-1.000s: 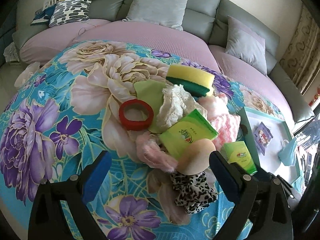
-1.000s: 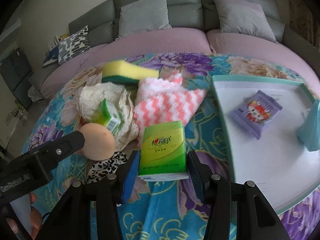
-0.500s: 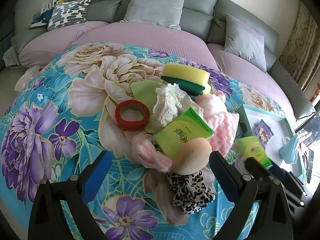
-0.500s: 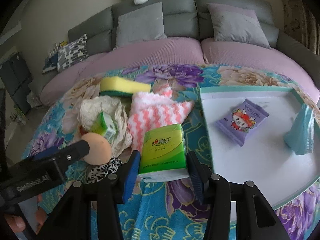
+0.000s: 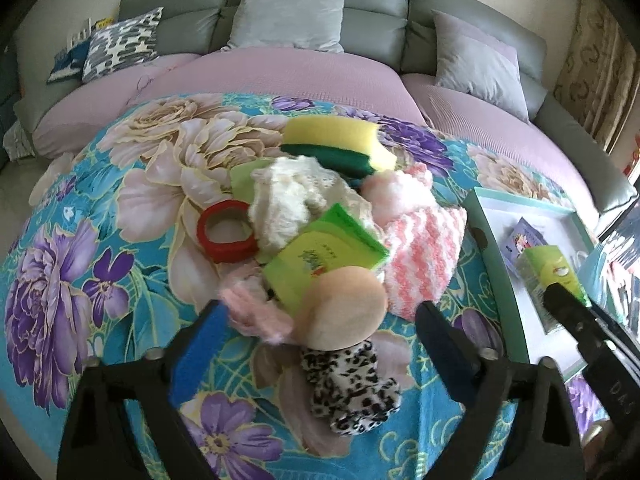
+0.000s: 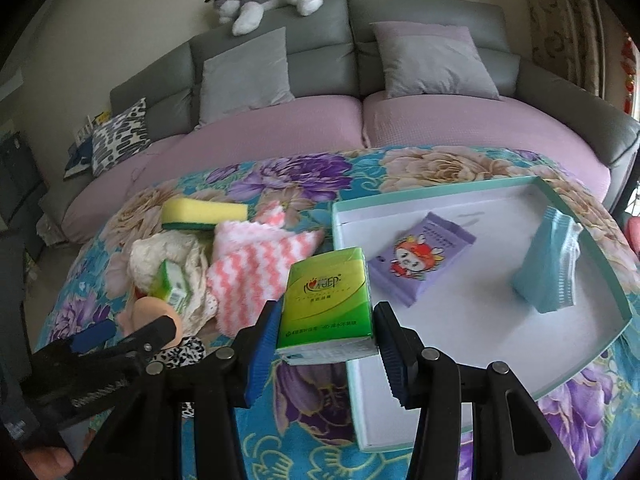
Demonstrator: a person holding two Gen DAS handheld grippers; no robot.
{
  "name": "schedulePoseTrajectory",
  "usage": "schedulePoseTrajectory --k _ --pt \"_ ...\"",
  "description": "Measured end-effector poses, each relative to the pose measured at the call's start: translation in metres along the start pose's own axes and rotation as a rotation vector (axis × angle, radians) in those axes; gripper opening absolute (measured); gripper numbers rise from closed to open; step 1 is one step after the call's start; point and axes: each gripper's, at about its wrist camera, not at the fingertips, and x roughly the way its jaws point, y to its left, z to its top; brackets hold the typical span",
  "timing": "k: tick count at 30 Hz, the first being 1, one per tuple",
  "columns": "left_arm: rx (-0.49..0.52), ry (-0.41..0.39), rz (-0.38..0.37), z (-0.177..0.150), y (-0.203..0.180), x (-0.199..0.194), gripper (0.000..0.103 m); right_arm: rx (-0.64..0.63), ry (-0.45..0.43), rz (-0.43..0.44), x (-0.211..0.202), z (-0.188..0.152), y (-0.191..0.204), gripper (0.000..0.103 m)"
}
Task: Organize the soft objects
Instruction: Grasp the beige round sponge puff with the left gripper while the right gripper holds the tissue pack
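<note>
My right gripper [image 6: 326,312] is shut on a green tissue pack [image 6: 326,292], held above the near left rim of the white tray [image 6: 440,190]. A purple packet [image 6: 422,258] and a pale blue packet [image 6: 550,264] lie in that tray. My left gripper [image 5: 318,314] hangs over the pile on the floral cloth with its jaws closing. Between them sit a beige puff [image 5: 340,312], a pink fluffy scrunchie [image 5: 252,312] and a leopard scrunchie [image 5: 352,392]; the pads do not press on any of them.
Behind the puff lie a second green tissue pack [image 5: 324,256], a pink-white cloth [image 5: 424,252], cream lace [image 5: 288,200], a red ring [image 5: 226,226] and a yellow-green sponge [image 5: 336,140]. A grey sofa with cushions [image 6: 244,72] runs along the back.
The left gripper has moved in over the puff and scrunchies and its jaws have narrowed. The right gripper has carried the green tissue pack up and rightwards to the tray's edge.
</note>
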Motion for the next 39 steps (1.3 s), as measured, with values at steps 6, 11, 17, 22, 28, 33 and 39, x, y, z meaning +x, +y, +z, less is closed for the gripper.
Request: schedulePoseTrajectory --k 6,11,17,22,28,33,39 --pt "0.044 -0.002 0.05 -0.001 -0.011 0.007 0.074 0.025 -0.002 -0.002 -0.002 0.0 -0.009 0.051" --pt "0.055 -0.007 0.07 -0.002 -0.011 0.007 0.069 0.036 0.0 0.001 -0.003 0.0 -0.012 0.051" --pt "0.075 -0.023 0.112 -0.001 -0.01 0.005 0.069 0.044 0.004 0.005 -0.002 -0.001 -0.014 0.051" --pt "0.103 0.002 0.138 -0.004 -0.01 0.01 0.066 0.056 0.01 0.011 -0.001 -0.001 -0.017 0.051" --pt "0.105 0.015 0.095 -0.004 -0.008 0.005 0.049 0.075 0.019 0.011 0.001 -0.002 -0.022 0.051" --pt "0.088 0.012 0.048 -0.003 0.0 -0.003 0.032 0.086 0.028 0.013 0.002 -0.003 -0.024 0.051" --pt "0.042 0.017 0.018 -0.002 0.018 -0.008 0.027 0.086 0.031 0.015 0.003 -0.003 -0.024 0.051"
